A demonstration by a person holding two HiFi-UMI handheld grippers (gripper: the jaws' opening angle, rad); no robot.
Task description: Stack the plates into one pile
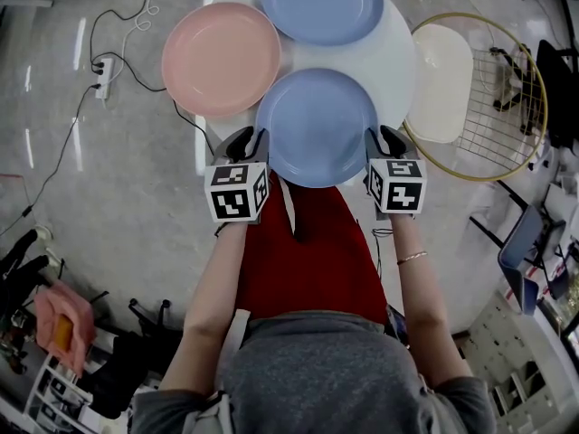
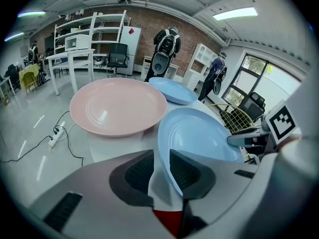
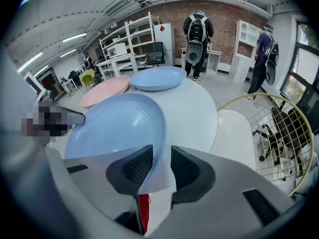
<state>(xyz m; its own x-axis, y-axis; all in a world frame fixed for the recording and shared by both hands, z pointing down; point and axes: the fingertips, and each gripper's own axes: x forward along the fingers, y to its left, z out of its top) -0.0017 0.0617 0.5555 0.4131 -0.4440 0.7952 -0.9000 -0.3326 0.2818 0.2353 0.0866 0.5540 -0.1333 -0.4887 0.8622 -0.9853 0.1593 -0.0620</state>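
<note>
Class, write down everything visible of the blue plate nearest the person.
The near blue plate is round, smooth and plastic-looking, with a raised rim. It lies face up at the near edge of the white table. Its rim sits between the parted jaws of the left gripper and right gripper, on opposite sides.

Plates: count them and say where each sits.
3. A pink plate at the table's left edge, a far blue plate at its back edge, and a near blue plate between the left gripper and right gripper. None looks hidden.
</note>
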